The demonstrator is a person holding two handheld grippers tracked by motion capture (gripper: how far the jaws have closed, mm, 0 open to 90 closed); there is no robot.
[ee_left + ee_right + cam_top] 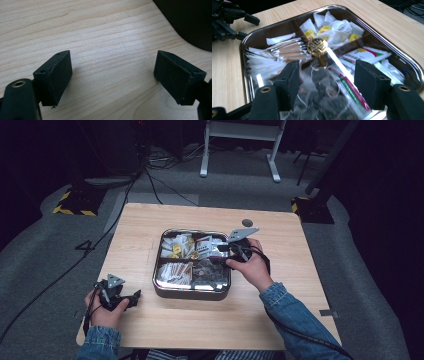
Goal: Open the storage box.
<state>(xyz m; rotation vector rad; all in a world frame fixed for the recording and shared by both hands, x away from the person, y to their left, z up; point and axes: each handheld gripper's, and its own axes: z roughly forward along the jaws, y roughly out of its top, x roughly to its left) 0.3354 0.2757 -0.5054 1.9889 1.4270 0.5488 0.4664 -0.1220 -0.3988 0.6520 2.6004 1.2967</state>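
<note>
A square metal tray (159, 270) with four compartments sat in the middle of the counter (280, 300). Clear crinkled tea bags (322, 100) filled its near right compartment; white sachets, brown sticks and printed packets filled the others.

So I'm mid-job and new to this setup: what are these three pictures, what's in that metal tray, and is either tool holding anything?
There is no robot arm here: a person sits at a wooden table with a hand-held tool in each hand, each ending in two black jaws. The high view looks down from above the person. The other two come from cameras riding on the tools, looking along their own jaws.

The left gripper rests near the table's near left corner; in its own view the jaws stand wide apart over bare wood, holding nothing.

The right gripper is over the metal tray in the middle of the table. The tray is divided into compartments of paper sachets and tea bags, with a gold knob at its centre. Its jaws are apart above clear crinkly packets, not gripping any.
</note>
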